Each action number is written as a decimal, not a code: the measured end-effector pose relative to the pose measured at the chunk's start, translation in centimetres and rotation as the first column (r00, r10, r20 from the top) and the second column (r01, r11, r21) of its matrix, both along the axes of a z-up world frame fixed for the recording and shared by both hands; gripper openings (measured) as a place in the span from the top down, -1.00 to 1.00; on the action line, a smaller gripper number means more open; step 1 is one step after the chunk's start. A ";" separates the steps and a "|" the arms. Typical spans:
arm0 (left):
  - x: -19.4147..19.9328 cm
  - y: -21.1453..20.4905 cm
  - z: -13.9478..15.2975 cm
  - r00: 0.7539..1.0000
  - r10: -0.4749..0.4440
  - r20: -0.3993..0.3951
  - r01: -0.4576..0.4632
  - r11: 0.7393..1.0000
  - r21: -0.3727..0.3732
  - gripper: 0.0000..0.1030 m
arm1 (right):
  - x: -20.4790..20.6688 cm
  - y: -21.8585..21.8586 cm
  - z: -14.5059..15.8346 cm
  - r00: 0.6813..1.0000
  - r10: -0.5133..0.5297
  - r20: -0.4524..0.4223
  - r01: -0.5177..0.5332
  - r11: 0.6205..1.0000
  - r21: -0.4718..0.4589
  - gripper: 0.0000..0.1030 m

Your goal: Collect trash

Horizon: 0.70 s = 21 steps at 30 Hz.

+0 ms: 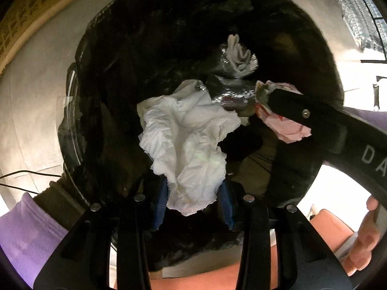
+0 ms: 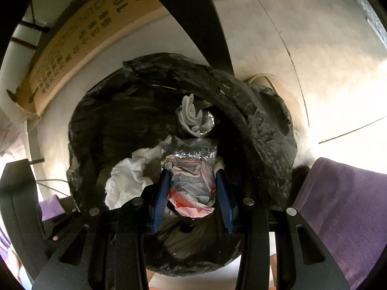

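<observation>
We are looking down into a bin lined with a black trash bag (image 1: 150, 55), and we are working both claws above its mouth. On the left side, a cardboard box (image 1: 21, 17) printed with dark characters is lying along the floor beside the bin, and a purple sleeve (image 1: 26, 232) is showing at the lower edge of the left wrist view. We are holding the left gripper (image 1: 195, 205) with its blue pads (image 1: 160, 205) pinching the lower end of a crumpled white tissue (image 1: 186, 140), and the bulk of that tissue is hanging over the open bag. Just beyond it, inside the bag, a silvery foil wrapper (image 1: 232, 96) is lying with a twisted white scrap (image 1: 238, 55) sitting on its far end. Moving right, we are holding the right gripper (image 2: 195, 176) over the same opening, its fingers closed on a crumpled pink paper (image 2: 191, 186) with red marks on it. In the left wrist view that pink paper (image 1: 287, 128) is sticking out on both sides of the black finger, just beside the white tissue but not clearly touching it. At the far right, a hand (image 1: 365, 236) is gripping the right tool's handle.
</observation>
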<state>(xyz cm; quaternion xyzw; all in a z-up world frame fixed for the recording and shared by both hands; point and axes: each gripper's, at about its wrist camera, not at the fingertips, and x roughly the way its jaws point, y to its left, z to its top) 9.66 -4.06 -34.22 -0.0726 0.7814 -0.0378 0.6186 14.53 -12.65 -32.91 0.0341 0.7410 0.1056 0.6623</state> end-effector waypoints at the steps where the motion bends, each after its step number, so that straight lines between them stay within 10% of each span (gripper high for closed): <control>1: 0.0 0.0 -0.3 1.000 -0.007 -0.006 0.007 1.000 0.006 0.25 | 0.1 0.0 -0.3 1.000 0.003 -0.007 -0.003 1.000 -0.007 0.29; 10: 0.4 0.1 -1.7 0.999 -0.021 -0.046 0.021 1.000 0.000 0.02 | 0.2 -0.5 -1.7 0.999 -0.013 -0.041 0.011 0.999 -0.051 0.25; 16: 0.0 -0.5 -0.2 0.999 -0.046 -0.009 0.046 0.998 -0.040 -0.88 | -0.1 -0.5 -0.4 0.999 -0.026 -0.044 0.024 0.999 -0.042 -0.37; 18: -0.1 0.1 0.8 1.000 -0.019 0.014 0.020 0.999 -0.035 -0.88 | -0.3 -0.5 0.6 1.000 -0.006 -0.022 0.005 0.999 -0.042 -0.71; 21: -0.2 0.8 3.0 0.996 0.001 0.092 -0.001 1.000 0.008 -0.88 | -0.6 -1.0 3.1 0.999 0.001 0.042 0.001 0.999 -0.051 -0.72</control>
